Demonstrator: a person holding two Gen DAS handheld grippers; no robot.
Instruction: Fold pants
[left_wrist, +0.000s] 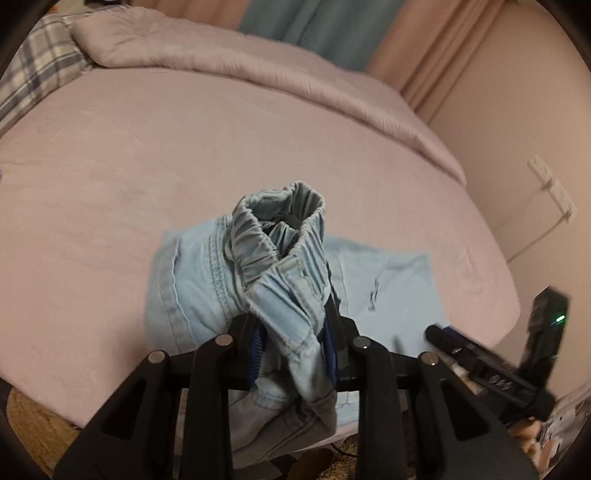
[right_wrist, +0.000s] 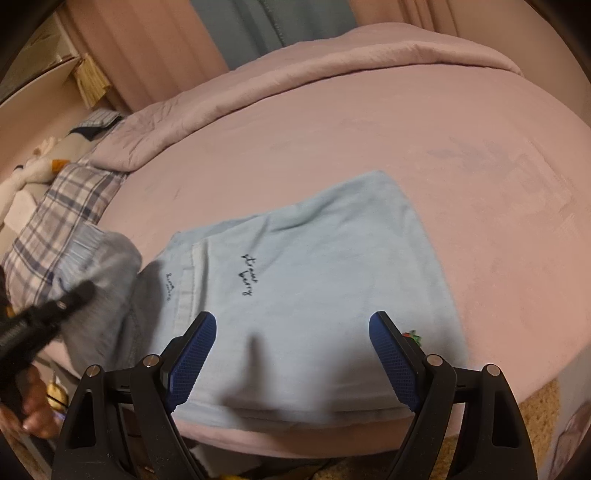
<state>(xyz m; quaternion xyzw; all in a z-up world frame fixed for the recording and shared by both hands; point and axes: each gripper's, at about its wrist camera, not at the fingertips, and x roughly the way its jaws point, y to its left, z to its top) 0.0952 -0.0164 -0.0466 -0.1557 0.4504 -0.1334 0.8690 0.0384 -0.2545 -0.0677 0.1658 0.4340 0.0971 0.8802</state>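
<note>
Light blue pants lie near the front edge of the pink bed, legs flat, with dark script stitched on the fabric. My left gripper is shut on the elastic waistband, and the bunched cloth stands up between its blue pads, lifted off the sheet. In the right wrist view that raised waist end shows blurred at the left, beside the left gripper and a hand. My right gripper hovers open over the flat legs, nothing between its fingers. The left wrist view shows it at the right.
The pink sheet covers the whole bed. A folded pink comforter runs along the far side, with a plaid pillow at one end. Curtains and a wall socket stand beyond. A woven rug lies below the bed's front edge.
</note>
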